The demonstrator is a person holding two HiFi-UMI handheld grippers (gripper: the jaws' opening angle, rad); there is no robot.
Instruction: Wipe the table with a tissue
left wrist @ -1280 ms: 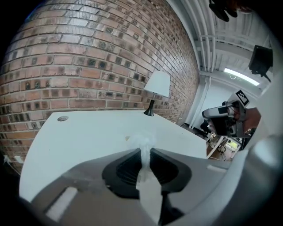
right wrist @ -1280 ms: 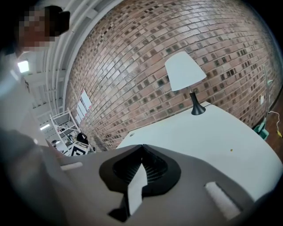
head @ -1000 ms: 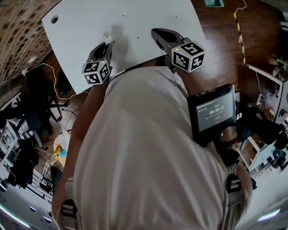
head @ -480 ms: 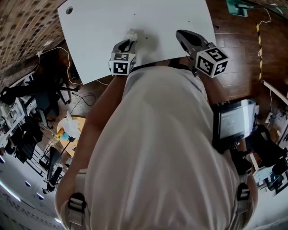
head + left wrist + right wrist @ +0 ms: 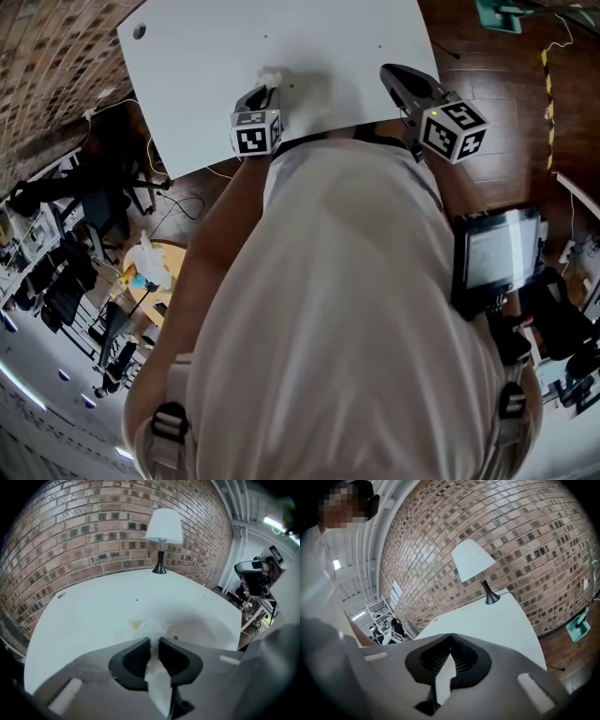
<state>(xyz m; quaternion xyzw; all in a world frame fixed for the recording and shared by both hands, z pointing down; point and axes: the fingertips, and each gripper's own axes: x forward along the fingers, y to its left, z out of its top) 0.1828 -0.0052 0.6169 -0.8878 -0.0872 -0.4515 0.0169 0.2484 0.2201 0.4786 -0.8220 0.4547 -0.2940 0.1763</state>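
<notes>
A crumpled white tissue (image 5: 153,629) sticks out between the pads of my left gripper (image 5: 154,641), which is shut on it. Its front end rests on the white table (image 5: 93,616), beside a yellowish smear (image 5: 135,624) and a small orange spot (image 5: 176,638). In the head view the left gripper (image 5: 269,86) points down at the table near its front edge, with the tissue (image 5: 274,75) at its tip. My right gripper (image 5: 392,73) hovers over the table's front right part, shut and holding nothing (image 5: 450,637).
A white-shaded lamp (image 5: 162,529) stands at the table's far edge against the brick wall. Another small spot (image 5: 136,600) lies farther out. The table has a round hole (image 5: 139,31) in one corner. A green dustpan (image 5: 579,625) lies on the wooden floor.
My left gripper has tipped down and brought the tissue onto the table. The right gripper has drifted to the right along the table's front edge.
</notes>
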